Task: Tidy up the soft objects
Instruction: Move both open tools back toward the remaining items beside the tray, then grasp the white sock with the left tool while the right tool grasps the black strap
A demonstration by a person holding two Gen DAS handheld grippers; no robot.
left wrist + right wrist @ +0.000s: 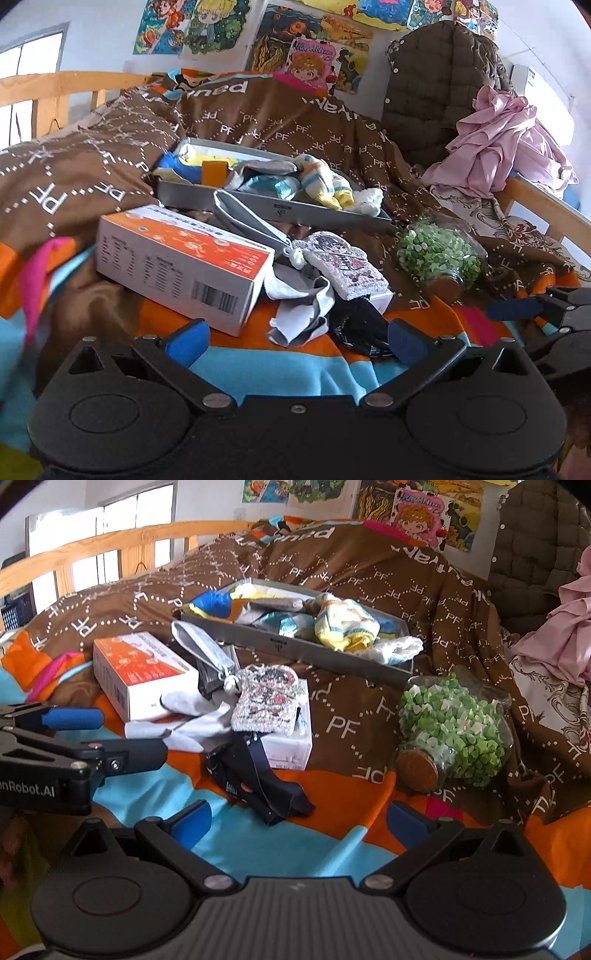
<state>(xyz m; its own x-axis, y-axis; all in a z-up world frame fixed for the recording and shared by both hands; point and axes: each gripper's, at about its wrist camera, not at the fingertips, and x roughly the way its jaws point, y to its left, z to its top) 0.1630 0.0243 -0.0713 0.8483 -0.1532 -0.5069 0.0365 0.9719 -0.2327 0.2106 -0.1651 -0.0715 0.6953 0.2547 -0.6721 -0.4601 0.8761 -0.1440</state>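
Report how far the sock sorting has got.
Done: several socks already lie in the grey tray. In hand: nothing; the left hand-held gripper and right hand-held gripper are both open and empty. Left: the white sock and dark sock on the blanket.

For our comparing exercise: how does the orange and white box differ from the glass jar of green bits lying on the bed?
The orange and white box is opaque and straight-edged; the glass jar is clear and rounded. The box bears print and a barcode; the jar shows its green bits and has a cork stopper. Both lie on the bedspread, outside the grey tray.
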